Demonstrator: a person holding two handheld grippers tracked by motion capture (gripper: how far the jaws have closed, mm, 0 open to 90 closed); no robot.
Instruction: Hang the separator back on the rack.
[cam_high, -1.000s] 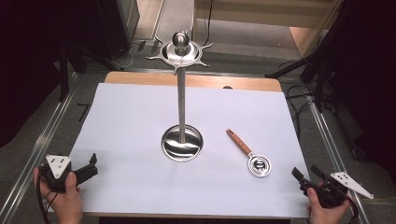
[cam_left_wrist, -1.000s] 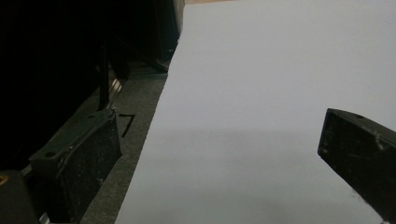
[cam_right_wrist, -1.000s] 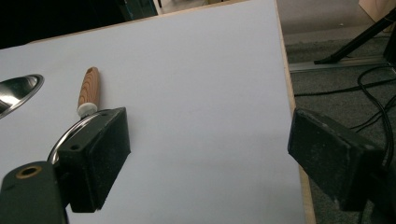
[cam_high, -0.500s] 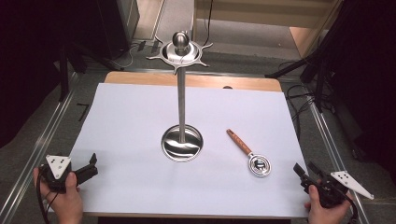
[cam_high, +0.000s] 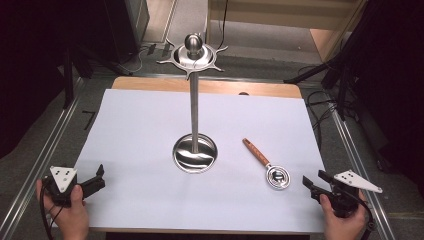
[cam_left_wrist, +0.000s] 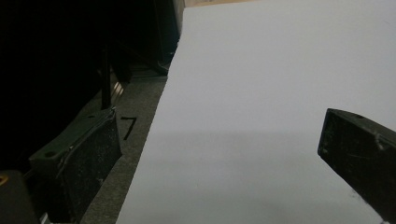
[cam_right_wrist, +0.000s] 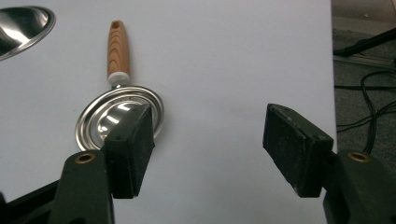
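The small strainer (cam_high: 274, 172) with its wooden handle lies right of the tall steel stand (cam_high: 194, 150) on the worktop (cam_high: 140, 130); the right gripper (cam_high: 314, 183), fingers spread and empty, sits just beyond it; the left gripper (cam_high: 97, 179), also spread, rests far left; a careless reach could likely topple the stand.

The high view looks forward and down from above my side of the table (cam_high: 150, 85), taking in the whole white sheet (cam_high: 140, 130) from some way off. The left gripper view rides low over the sheet's left edge (cam_left_wrist: 154, 140), facing along it toward the far side, close to the surface. The right gripper view sits near the sheet, facing the wooden-handled strainer (cam_right_wrist: 119, 93) and the stand's base (cam_right_wrist: 21, 28). High and right views share strainer (cam_high: 267, 167) and base (cam_high: 195, 152).
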